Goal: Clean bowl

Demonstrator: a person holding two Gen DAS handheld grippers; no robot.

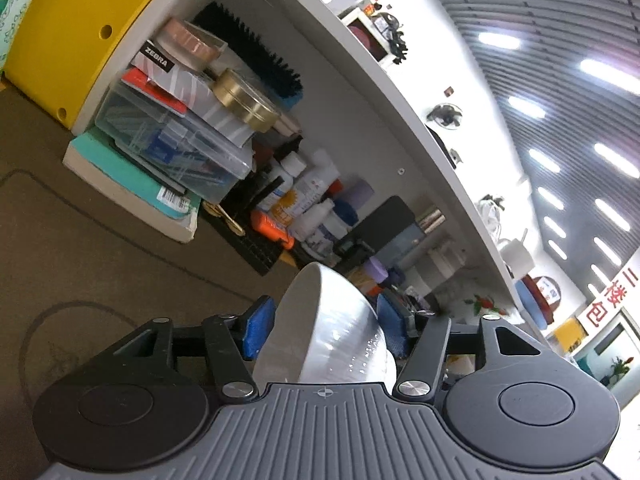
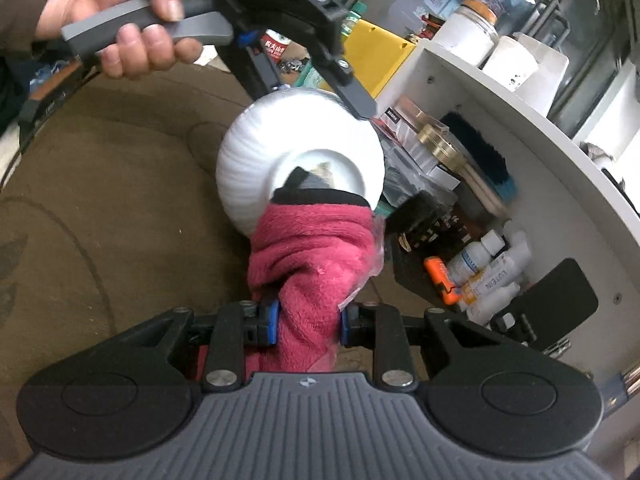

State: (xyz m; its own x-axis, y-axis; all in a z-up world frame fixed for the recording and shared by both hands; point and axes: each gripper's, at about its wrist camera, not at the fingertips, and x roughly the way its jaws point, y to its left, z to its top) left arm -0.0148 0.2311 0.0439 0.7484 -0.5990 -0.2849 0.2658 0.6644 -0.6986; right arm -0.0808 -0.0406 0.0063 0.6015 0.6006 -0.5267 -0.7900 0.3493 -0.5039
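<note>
- I have the bowl (image 1: 340, 320) in the lower middle of the left wrist view, tipped on its side, with its white ribbed outside facing the camera.
- The left gripper (image 1: 324, 324) straddles it. The jaws stand fairly wide, and a blue pad (image 1: 260, 328) seems to press the bowl on each side.
- In the right wrist view, the right gripper (image 2: 308, 316) is clamped tight on a bunched red towel (image 2: 312, 248) at lower centre.
- The towel's far end is pushed against the foot ring on the bowl's underside.
- I judge the cleaning to be mid-way, with the base now being wiped.
- A few shiny beads, probably water, show on the outer wall in the left wrist view, so the outside probably needs more drying.
- I cannot see enough of the inside to say whether it is clean.
- At the upper left of the right wrist view, a person's hand (image 2: 132, 20) squeezes the grey handle of the left gripper.
- Readable writing:
  - "ZEBRA" appears on a black label (image 1: 156, 56) on the shelf, upper left.
  - Red Chinese characters reading "二楼包" are on a sign (image 1: 600, 304) at the right edge.
- The print on the small bottles (image 2: 488, 276) is too blurred for me to trust.
</note>
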